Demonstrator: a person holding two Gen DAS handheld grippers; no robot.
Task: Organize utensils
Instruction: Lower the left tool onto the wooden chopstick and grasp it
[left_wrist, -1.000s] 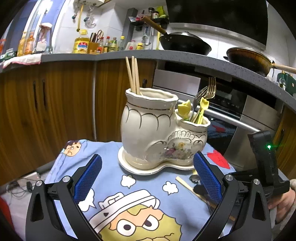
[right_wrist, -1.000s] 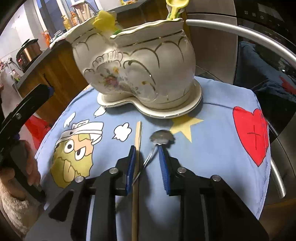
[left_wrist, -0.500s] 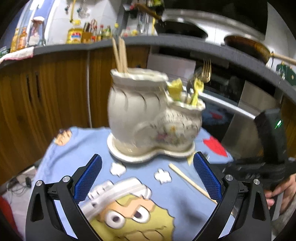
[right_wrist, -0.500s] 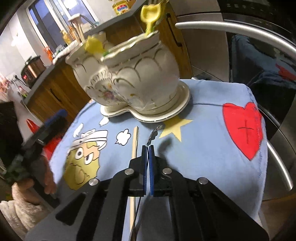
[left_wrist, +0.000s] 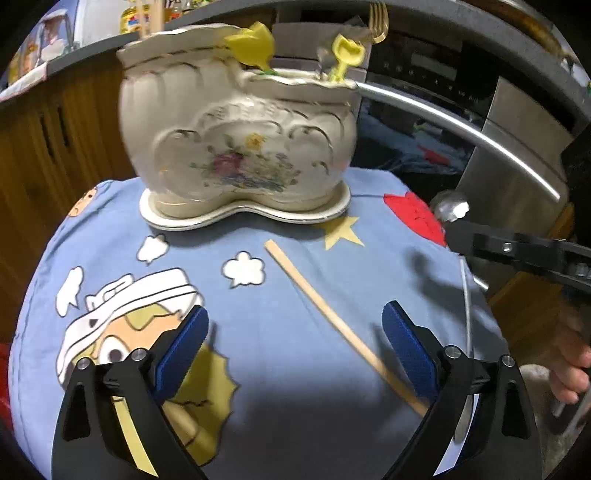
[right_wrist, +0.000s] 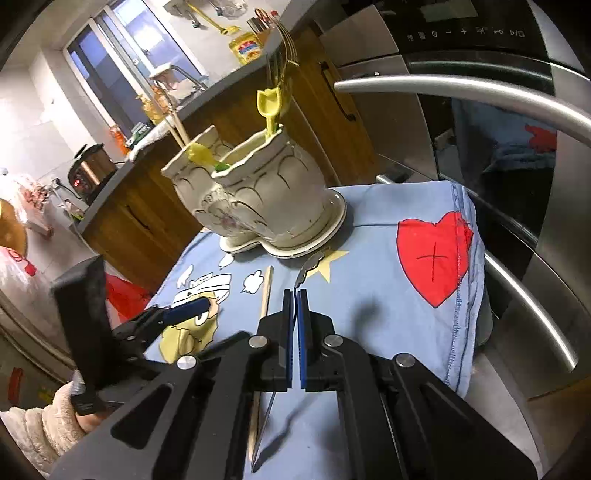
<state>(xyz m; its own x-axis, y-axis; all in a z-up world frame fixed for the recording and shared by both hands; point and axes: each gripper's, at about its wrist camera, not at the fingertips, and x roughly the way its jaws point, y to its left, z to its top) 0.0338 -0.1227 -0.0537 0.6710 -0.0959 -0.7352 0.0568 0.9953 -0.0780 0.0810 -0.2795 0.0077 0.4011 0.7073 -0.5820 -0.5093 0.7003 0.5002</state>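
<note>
A cream ceramic holder (left_wrist: 236, 147) with two pots stands on its saucer at the far side of the blue cartoon cloth; it also shows in the right wrist view (right_wrist: 255, 199). It holds chopsticks, yellow utensils (right_wrist: 271, 107) and forks. My right gripper (right_wrist: 294, 317) is shut on a metal spoon (right_wrist: 308, 267), lifted off the cloth; its bowl (left_wrist: 448, 208) shows at the right of the left wrist view. My left gripper (left_wrist: 295, 343) is open and empty above a wooden chopstick (left_wrist: 332, 317) that lies on the cloth (right_wrist: 264, 306).
The small cloth-covered table (left_wrist: 258, 424) stands in front of an oven with a steel handle (right_wrist: 461, 96). Wooden cabinets (left_wrist: 55, 140) and a grey counter lie behind. The cloth's edges drop off on all sides.
My right gripper closed on the spoon and lifted it off the cloth. My left gripper moved closer and lower toward the holder and now hangs over the chopstick.
</note>
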